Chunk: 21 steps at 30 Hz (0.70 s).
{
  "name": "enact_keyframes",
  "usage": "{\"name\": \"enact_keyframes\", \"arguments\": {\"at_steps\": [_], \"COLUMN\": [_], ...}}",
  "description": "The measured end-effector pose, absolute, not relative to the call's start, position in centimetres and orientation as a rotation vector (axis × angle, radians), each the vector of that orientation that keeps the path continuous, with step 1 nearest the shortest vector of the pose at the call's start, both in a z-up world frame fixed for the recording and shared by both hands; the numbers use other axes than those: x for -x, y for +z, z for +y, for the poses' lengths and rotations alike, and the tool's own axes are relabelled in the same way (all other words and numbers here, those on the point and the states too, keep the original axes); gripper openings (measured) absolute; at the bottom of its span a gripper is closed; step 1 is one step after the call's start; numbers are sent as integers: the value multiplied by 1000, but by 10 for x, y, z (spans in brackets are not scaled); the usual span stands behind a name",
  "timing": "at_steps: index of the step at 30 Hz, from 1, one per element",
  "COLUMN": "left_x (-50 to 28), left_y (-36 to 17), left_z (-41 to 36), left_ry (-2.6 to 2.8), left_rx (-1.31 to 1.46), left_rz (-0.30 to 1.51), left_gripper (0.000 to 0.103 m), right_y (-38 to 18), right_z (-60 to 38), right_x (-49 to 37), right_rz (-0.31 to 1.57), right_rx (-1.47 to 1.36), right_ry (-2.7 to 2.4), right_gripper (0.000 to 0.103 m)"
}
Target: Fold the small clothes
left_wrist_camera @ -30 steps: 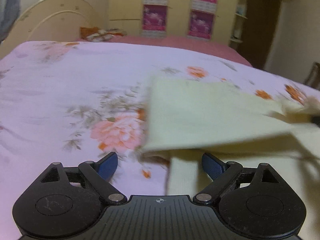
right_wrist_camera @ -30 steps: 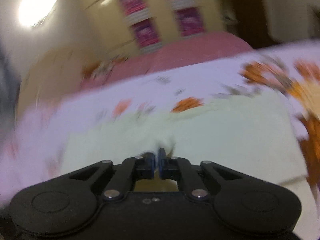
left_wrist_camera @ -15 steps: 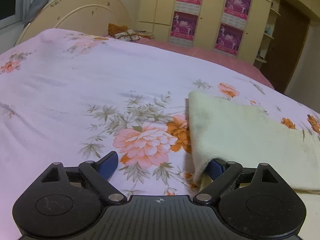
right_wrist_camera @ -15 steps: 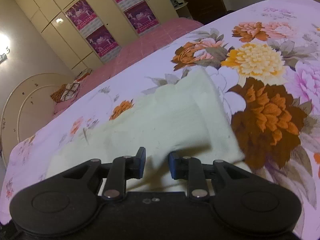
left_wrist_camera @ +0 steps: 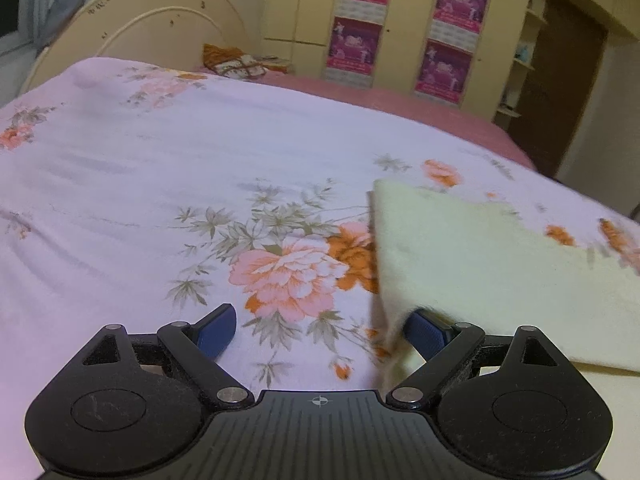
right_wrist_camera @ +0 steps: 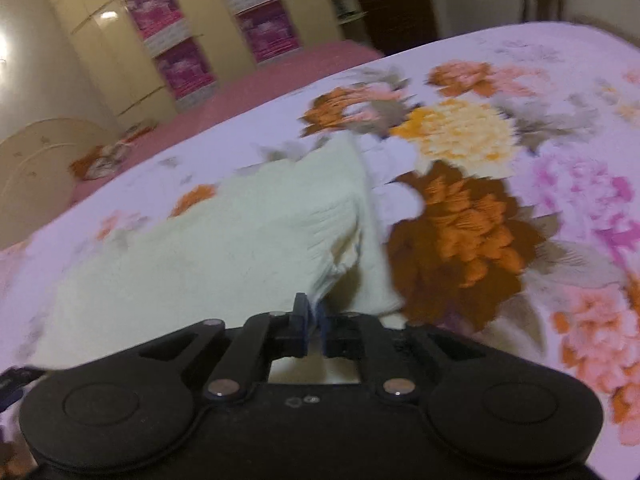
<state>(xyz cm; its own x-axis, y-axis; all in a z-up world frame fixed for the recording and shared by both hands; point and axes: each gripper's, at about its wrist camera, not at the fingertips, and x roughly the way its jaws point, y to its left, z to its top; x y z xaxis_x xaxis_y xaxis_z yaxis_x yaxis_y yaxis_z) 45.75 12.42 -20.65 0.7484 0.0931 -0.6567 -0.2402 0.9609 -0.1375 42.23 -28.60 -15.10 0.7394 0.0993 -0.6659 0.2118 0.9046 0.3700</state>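
A small pale cream garment (left_wrist_camera: 492, 268) lies on the floral bed sheet (left_wrist_camera: 160, 184). In the left wrist view my left gripper (left_wrist_camera: 320, 330) is open wide, its right pad tucked under the garment's near left corner, which is lifted. In the right wrist view my right gripper (right_wrist_camera: 314, 320) is shut on the garment's (right_wrist_camera: 224, 248) near right edge, and the cloth bunches up and rises from the sheet at the pinch.
The floral sheet (right_wrist_camera: 520, 200) spreads all round the garment. A rounded headboard (left_wrist_camera: 140, 36) stands at the far left. Cream wardrobes with purple posters (left_wrist_camera: 400, 32) line the back wall. A dark door (left_wrist_camera: 560, 92) is at the far right.
My right gripper, open half a second ago, has closed on the garment's edge and lifted it. The left gripper stays open with the corner draped over its right finger.
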Motion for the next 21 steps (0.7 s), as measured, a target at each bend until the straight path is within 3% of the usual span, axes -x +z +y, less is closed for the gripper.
{"name": "enact_keyframes", "arguments": {"at_steps": [4,8,14,17,21], "left_x": [-446,-478,-520,-512,-513], "left_y": [-183,-184,-219,-208,-188], "left_z": [119,106,96,94,74], "left_ry": [144,119,146,140,76], "left_rx": [214,213,181,168,155], "left_rz": [632,637,720,695,638], "left_gripper": [91,91,91,91,91], "right_y": [-147,-151,-154,-141,-126], "right_z": [-298,-296,-290,-294,-289], "right_x": [-433,-441,-443,-438,-436], "right_rz": [721,734,746,697,626], "right_rx": [-488,-441,-245,-252,-256], "right_ry": [-86,-122,-165,-184,-164], "right_gripper": [30,10,6,25,27]}}
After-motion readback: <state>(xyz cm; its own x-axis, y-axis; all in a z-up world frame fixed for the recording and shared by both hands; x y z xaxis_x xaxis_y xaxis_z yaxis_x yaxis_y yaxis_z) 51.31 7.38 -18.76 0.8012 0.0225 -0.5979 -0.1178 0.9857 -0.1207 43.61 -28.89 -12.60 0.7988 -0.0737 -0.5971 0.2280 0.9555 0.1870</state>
